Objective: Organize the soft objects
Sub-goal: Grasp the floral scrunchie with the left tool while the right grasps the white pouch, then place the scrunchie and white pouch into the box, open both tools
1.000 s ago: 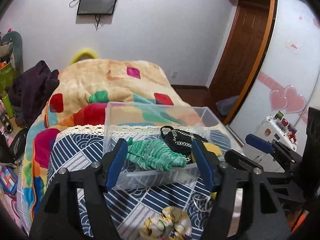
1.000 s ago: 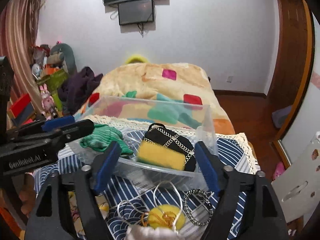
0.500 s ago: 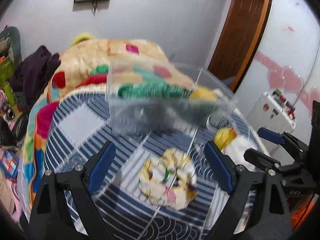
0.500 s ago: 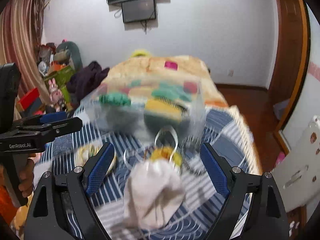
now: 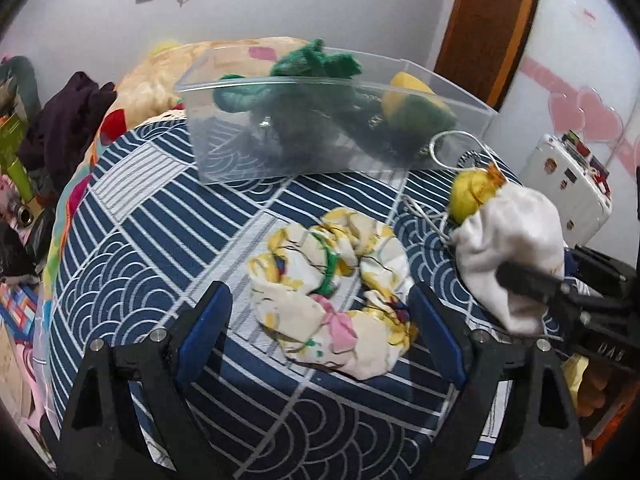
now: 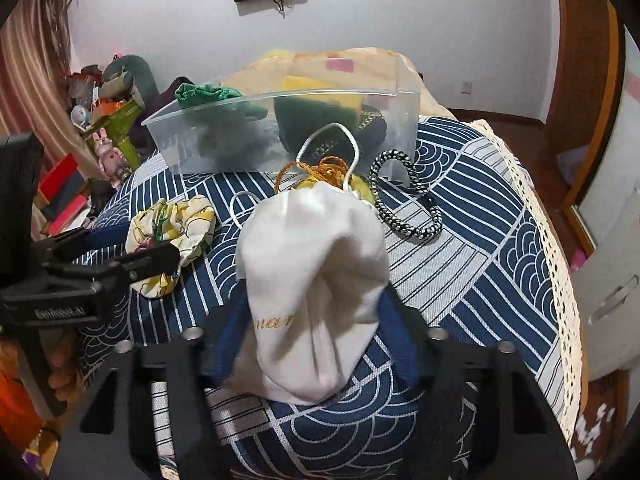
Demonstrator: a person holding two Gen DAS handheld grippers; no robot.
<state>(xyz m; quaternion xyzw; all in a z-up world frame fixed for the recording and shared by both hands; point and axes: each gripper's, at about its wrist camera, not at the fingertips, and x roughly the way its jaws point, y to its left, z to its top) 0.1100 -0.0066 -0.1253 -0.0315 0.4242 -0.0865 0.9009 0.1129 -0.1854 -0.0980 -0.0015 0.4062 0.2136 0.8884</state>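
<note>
My left gripper [image 5: 316, 336] sits with jaws spread on either side of the floral scrunchie [image 5: 332, 292], which lies crumpled on the blue patterned cloth [image 5: 160, 248]; whether the pads touch it, I cannot tell. Behind, the clear plastic bin [image 5: 320, 136] holds a green knit piece [image 5: 312, 64] and a yellow item [image 5: 412, 100], both blurred through its wall. My right gripper [image 6: 316, 344] pinches the white drawstring pouch [image 6: 316, 280], which hides both fingertips and bears faint gold lettering I cannot read. Just beyond it lie an orange cord [image 6: 320, 168] and a braided black-and-white bracelet [image 6: 404, 204]. Bare cloth runs right to the lace edge [image 6: 548, 248].
</note>
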